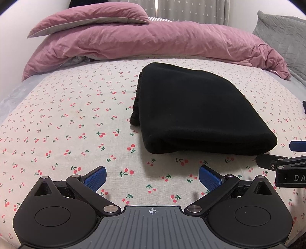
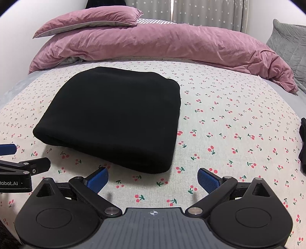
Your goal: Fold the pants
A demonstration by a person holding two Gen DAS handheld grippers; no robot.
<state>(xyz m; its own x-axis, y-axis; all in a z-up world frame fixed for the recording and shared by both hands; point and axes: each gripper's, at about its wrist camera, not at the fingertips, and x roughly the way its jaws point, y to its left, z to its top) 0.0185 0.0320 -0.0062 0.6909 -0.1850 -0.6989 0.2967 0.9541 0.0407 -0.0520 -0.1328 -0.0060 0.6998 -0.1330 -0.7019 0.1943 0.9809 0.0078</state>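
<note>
Neatly folded, a pair of black fleece-like pants lies as a thick, squared bundle on a bed covered by a cream sheet printed with small red cherries. The bundle sits around the middle of the bed, its rounded fold facing the bed's near edge and its ribbed, gathered band showing along the left side in the left wrist view. The left tongs, black-armed with blue ribbed pads, stand wide apart and hold nothing, hovering over bare sheet just short of the bundle's near edge. The right tongs likewise stand wide apart and empty, over the sheet near the bundle's near right corner. Each tool appears at the margin of the other's view: the right tool at the right edge of the left wrist view, just beside the bundle's near right corner, and the left tool at the left edge of the right wrist view, near the bundle's near left corner. Along the bed's far edge a crumpled mauve duvet is heaped, with a matching mauve pillow resting on top of it toward the far left corner. A grey quilted cushion leans at the far right, and pale curtains dotted with white stars hang behind. A small dark object at the bed's right edge is too cropped to identify.
</note>
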